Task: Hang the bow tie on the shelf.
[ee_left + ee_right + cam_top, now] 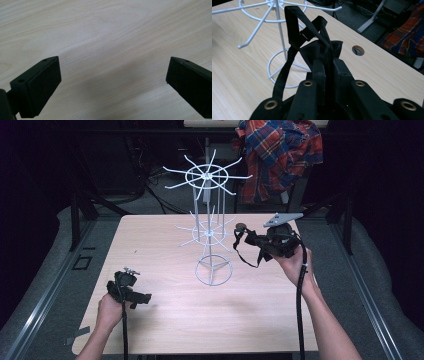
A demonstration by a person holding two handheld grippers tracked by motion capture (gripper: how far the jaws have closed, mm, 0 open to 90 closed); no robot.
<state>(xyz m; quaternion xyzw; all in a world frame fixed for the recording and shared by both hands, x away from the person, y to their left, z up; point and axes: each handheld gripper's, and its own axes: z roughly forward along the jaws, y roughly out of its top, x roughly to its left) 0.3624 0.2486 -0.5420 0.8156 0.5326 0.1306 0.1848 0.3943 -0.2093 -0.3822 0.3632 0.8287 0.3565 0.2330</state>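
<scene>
Pick-up done: right gripper point(327, 72) has its jaws clamped on the black strapped item point(312, 42), held off the bench point(160, 320) beside the white wire rack point(210, 227). Hanging it on a rack arm appears outstanding. Left gripper point(113, 75) hovers low, jaws wide, empty.

A wire rack point(211, 232) stood mid-table point(160, 320); the strapped pouch point(260, 242) hung right of it, a shirt point(280, 155) behind.
</scene>
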